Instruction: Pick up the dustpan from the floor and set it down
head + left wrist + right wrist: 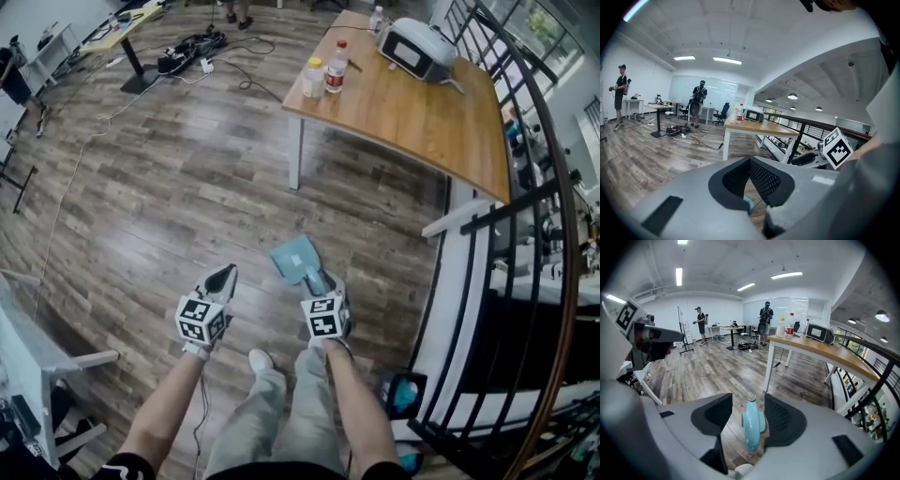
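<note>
- Plainly, the right gripper [322,284] stands open around the handle [751,427] of the dustpan [296,260]. A clear gap shows on one side of the handle, and the other pad is just beside it or barely touching, so nothing squeezes it.
- That loose fit looks to me like a release, or a grip not yet made. I judge the dustpan to rest on the floor [169,187], though I cannot tell whether its front edge meets the boards.
- The dustpan lies just ahead of the person's shoe [260,359], with its mouth turned away, its handle pointing back into the right gripper, and the table [422,112] well apart from it.
- The left gripper [223,277] is closed tip to tip on nothing. It is probably parked beside the work because one grip is enough for so light a thing.
- Both forearms reach forward and down, side by side. The right gripper tips steeply toward the floor, while the left sits nearer level.
</note>
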Demonstrator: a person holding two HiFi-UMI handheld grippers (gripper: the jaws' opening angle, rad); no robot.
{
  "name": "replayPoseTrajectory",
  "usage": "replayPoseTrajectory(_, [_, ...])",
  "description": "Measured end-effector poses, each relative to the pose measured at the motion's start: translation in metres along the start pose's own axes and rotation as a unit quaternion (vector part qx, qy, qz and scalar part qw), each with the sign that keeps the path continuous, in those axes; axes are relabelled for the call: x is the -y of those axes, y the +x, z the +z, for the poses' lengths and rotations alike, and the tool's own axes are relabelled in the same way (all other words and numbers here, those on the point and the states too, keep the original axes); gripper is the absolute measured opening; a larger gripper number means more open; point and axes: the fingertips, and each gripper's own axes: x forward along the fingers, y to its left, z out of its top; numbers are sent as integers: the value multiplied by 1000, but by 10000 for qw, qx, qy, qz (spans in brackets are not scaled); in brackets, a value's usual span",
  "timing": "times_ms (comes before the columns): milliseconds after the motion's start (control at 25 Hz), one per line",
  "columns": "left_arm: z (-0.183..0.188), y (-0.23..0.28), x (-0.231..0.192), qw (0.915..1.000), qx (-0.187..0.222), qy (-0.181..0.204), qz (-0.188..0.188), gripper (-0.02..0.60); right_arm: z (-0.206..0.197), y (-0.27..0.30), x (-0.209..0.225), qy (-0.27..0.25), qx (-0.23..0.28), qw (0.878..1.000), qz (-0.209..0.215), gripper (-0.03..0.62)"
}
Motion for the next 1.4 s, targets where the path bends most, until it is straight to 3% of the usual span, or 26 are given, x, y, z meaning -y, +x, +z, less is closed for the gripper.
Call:
replayPoseTrajectory(240, [34,-36,2,10000,51,31,31,-2,35,-57,-7,38,191,9998,-72,168])
replayPoseTrajectory(520, [82,-85,-6,9993,363,-29,102,-2,93,-121,-16,88,605,9978,-238,63])
replayPoseTrajectory(720, [120,-118,0,9985,542,-5,53,-2,128,-167,-15,-179,865,9949,-491,2])
replayPoseTrajectory(1000, [168,-151,15,9968,739,309,-46,-2,177,-219,-34,-35,1334,9906,-313,-3])
replayPoseTrajectory(1400, [197,-174,14,9959,850,312,40,-2,230,-247,-46,11,1880,9820,-187,-5])
